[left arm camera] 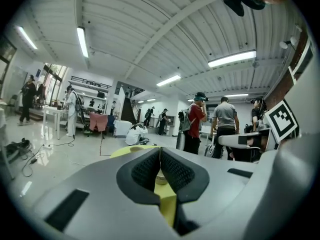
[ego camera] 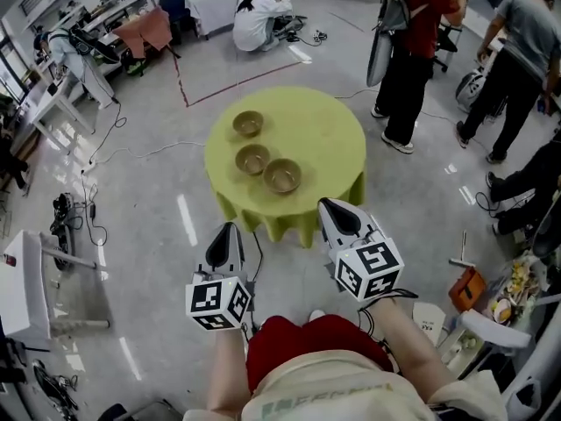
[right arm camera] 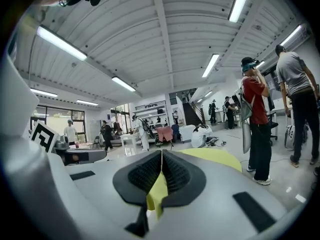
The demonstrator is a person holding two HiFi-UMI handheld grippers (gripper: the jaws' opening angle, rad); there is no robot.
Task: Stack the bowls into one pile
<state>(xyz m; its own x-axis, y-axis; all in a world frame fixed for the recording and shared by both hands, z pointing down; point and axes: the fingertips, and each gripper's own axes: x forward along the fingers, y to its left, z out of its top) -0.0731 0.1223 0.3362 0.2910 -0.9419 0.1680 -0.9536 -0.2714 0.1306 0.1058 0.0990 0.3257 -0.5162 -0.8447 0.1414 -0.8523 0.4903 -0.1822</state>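
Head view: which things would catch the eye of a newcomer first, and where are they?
A round table under a yellow-green cloth stands in the middle of the grey floor, with three brown round bowls in a row on its left half, not yet stacked. Nearer the camera, the grey left claw and grey right claw, both shut and empty, point towards it.

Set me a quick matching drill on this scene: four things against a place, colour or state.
Things:
1 far bowl
2 near bowl
3 left gripper
4 table

Matches:
a yellow-green
b shut, empty
c rightmost in the row
d closest to the table's far edge

Pairs: 1-d, 2-c, 3-b, 4-a.
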